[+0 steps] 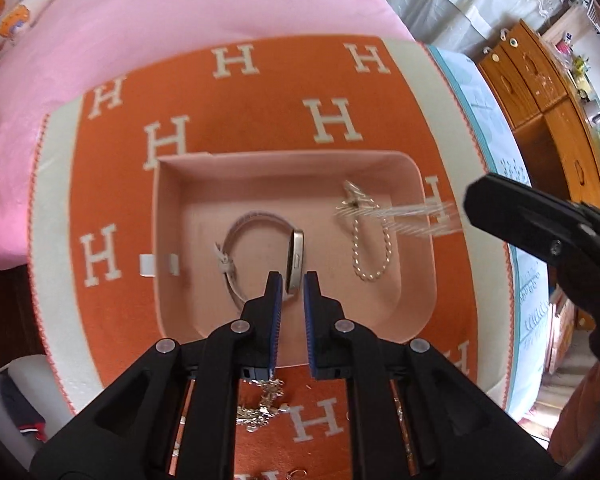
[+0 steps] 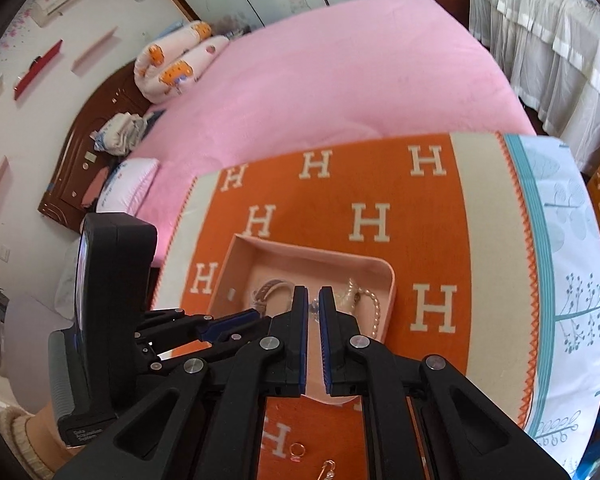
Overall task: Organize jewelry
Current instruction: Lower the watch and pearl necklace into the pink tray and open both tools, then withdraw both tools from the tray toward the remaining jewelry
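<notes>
A shallow pink tray (image 1: 284, 164) lies on the orange H-pattern blanket (image 1: 112, 184). In the left wrist view my left gripper (image 1: 293, 282) is over the tray, shut on the slim case of a watch (image 1: 295, 256). The watch's pale strap loops out to the left above the tray floor. A twisted silver bracelet (image 1: 370, 256) rests in the tray's right half. My right gripper (image 1: 470, 206) reaches in over the right wall, shut on a blurred silvery piece (image 1: 400, 218). In the right wrist view that piece (image 2: 314, 307) glints between the right gripper's (image 2: 313, 296) narrow pads.
Loose jewelry lies on the blanket in front of the tray: a silver chain heap (image 1: 260, 408), a small ring (image 2: 298, 449) and an earring (image 2: 327, 470). A pink bed (image 2: 340, 64) stretches beyond. A wooden cabinet (image 1: 540, 92) stands to the right.
</notes>
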`<state>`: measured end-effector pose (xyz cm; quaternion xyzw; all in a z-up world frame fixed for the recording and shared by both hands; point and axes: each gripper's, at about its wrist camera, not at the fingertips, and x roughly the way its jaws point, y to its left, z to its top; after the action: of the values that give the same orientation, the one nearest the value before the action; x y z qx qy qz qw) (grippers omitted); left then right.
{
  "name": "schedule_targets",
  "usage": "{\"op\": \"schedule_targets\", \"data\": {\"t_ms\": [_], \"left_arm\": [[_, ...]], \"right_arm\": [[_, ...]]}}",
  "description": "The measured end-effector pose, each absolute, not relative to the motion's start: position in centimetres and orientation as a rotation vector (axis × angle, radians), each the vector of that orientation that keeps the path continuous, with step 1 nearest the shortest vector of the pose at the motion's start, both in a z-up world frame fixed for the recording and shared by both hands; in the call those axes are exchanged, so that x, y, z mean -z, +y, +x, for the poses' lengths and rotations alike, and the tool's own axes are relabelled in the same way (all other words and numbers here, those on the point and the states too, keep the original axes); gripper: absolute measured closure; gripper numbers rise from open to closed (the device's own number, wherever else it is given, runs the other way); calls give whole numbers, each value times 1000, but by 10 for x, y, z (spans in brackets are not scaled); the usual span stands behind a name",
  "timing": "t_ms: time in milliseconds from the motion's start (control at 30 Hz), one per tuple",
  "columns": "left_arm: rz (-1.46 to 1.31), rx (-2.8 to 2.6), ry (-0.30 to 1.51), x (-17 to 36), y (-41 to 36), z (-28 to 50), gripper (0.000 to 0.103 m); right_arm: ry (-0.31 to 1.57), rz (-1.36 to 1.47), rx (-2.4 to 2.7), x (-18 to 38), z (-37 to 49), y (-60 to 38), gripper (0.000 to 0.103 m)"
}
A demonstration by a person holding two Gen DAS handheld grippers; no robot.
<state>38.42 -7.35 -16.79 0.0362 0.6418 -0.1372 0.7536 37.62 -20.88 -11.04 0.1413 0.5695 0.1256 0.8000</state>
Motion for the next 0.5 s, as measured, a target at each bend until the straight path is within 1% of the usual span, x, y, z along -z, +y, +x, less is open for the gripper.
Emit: {"op": "schedule_targets", "data": {"t_ms": [33,67,100,133,167,200,233,267,500], "left_arm": [[78,303,1402,169,-73,384,95],[78,304,1405,170,-73,384,94],[74,303,1414,170,-72,383,92],[63,305,1427,171,-70,383,87],[45,309,1438,171,-68,382,79],[28,310,1451,170,-65,381,73],[9,312,1456,169,-62,379,64],[-4,314,1454,165,-59,376,61],[-17,308,1397,131,-39,354,61]], "right_arm": [[1226,304,-269,113,377,-209,89],[1223,303,-267,114,377,-209,79],[1216,301,-261,114,377,-209,73],[1209,301,-257,113,377,-210,65],[1193,300,-255,110,375,-211,64],[1186,298,-258,109,375,-211,64],[1184,295,-262,107,374,-212,64],[1182,293,-264,103,373,-212,64],[1158,313,-273,82,353,-210,64]]}}
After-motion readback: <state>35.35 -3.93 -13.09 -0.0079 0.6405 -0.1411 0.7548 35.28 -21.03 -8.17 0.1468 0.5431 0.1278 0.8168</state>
